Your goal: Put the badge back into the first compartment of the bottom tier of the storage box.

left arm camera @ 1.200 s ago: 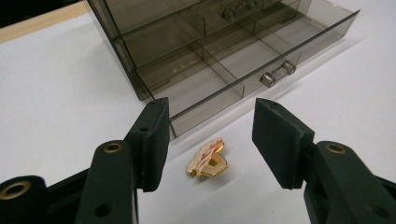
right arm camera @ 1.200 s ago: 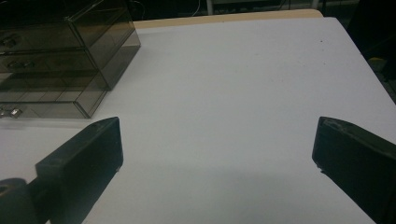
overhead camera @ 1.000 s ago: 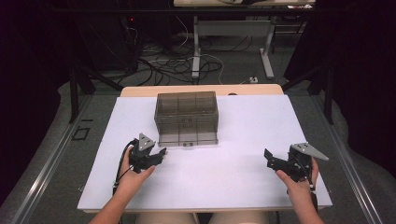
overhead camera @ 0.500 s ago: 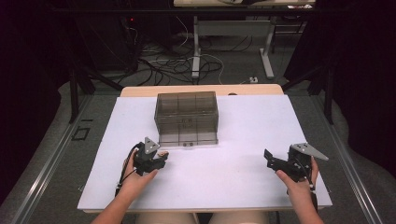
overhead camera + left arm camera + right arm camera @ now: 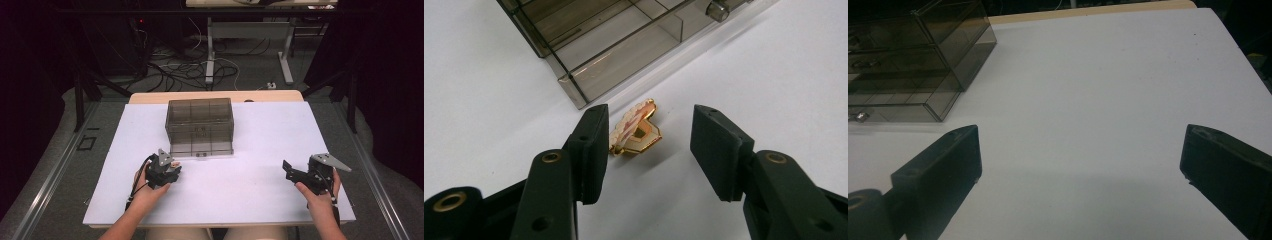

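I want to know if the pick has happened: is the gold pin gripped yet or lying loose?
Loose. The pin lies on the white table between the left gripper's open jaws; neither pad presses on it.

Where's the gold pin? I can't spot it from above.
In the left gripper view the gold pin lies on the white table, between the left gripper jaws, near the smoky drawer box corner.

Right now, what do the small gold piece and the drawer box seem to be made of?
The small gold piece: probably polished gold-toned metal with pinkish enamel; it glints.
The drawer box: likely smoky clear plastic, glossy; the dividers show through its walls.
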Available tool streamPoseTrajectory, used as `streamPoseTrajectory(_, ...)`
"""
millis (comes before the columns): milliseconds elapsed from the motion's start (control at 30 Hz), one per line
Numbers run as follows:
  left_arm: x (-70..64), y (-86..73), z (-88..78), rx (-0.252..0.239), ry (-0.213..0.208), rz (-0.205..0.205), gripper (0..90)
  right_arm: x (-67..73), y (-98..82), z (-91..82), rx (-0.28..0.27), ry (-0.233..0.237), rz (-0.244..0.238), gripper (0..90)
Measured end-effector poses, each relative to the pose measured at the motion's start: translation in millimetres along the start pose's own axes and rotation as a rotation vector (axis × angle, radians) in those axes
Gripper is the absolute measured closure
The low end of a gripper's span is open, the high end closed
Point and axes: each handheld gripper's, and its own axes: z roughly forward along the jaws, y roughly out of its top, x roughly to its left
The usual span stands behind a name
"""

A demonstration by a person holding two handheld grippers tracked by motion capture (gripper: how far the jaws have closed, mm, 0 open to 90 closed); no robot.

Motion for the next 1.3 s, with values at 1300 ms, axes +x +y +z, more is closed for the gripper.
streamPoseTrajectory(1300,11.7,0.3,-4.9,-0.01,-0.003,0.002,79.8,0.5,-1.7,2.0,0.006,0.007,0.02,4.1)
